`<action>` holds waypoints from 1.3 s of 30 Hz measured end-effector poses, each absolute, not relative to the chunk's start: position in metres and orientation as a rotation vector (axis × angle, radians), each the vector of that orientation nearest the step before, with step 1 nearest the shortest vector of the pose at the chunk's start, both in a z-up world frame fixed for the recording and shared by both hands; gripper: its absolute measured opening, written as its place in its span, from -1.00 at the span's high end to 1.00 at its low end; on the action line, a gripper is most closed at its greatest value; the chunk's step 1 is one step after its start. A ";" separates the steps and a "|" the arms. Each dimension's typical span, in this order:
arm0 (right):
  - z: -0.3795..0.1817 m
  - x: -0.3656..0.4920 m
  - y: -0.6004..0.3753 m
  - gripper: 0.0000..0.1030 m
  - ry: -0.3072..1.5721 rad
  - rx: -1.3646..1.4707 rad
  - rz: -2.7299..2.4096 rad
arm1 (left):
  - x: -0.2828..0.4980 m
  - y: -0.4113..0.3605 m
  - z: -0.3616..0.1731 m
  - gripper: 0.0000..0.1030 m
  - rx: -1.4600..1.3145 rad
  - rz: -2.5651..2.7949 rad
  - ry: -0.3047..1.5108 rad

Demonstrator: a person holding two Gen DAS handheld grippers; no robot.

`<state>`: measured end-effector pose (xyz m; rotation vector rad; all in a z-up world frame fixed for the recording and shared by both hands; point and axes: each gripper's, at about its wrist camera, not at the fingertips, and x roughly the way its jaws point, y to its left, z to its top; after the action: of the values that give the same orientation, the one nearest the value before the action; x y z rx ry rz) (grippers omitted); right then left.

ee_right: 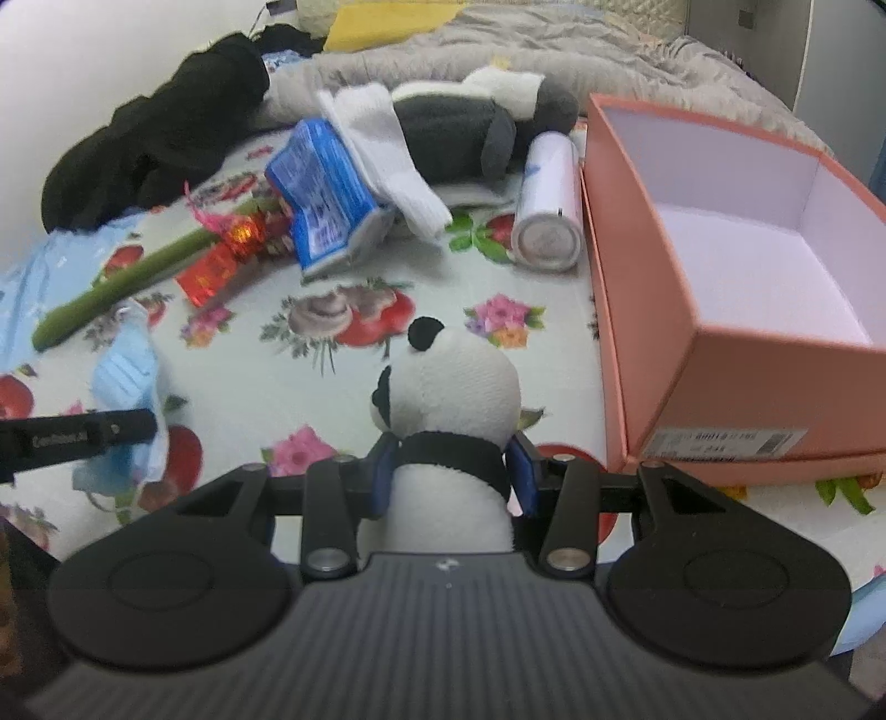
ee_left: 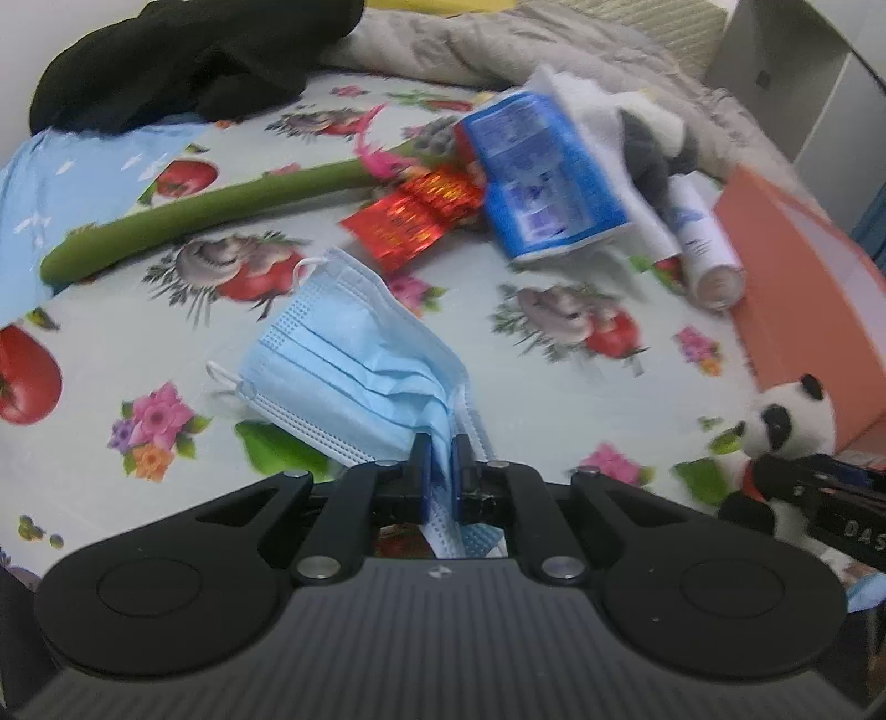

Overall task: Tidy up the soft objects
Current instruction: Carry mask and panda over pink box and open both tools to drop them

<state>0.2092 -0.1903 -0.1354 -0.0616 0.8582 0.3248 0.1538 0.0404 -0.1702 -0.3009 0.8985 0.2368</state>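
My left gripper (ee_left: 442,459) is shut on a light blue face mask (ee_left: 354,354), pinching its right edge, and the mask hangs just above the flowered cloth. My right gripper (ee_right: 451,471) is shut on a small panda plush (ee_right: 448,399), gripping it at the neck with the head upright. The same panda (ee_left: 786,426) shows at the right edge of the left wrist view, and the mask (ee_right: 124,376) at the left of the right wrist view. An open salmon-pink box (ee_right: 653,310) with a white inside stands just right of the panda.
On the cloth lie a green plush stem (ee_left: 183,221), a red foil packet (ee_left: 415,216), a blue tissue pack (ee_right: 326,205), a white sock (ee_right: 387,160), a grey-and-white plush (ee_right: 470,122) and a white tube (ee_right: 548,205). Black clothing (ee_right: 155,144) and a grey quilt (ee_right: 554,50) lie behind.
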 end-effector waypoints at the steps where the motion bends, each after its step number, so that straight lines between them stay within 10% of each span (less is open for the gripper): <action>1: -0.130 0.210 -0.192 0.12 0.853 -0.057 0.327 | 0.154 0.038 -0.165 0.84 -0.303 0.226 0.894; 39: 0.017 0.301 -0.360 0.11 0.578 0.073 0.128 | 0.301 -0.179 0.054 0.83 -0.188 -0.292 0.617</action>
<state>0.3009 -0.3600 0.0168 0.0730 0.5775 0.1282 0.3007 -0.1790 0.0543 -0.1877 0.6171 -0.2916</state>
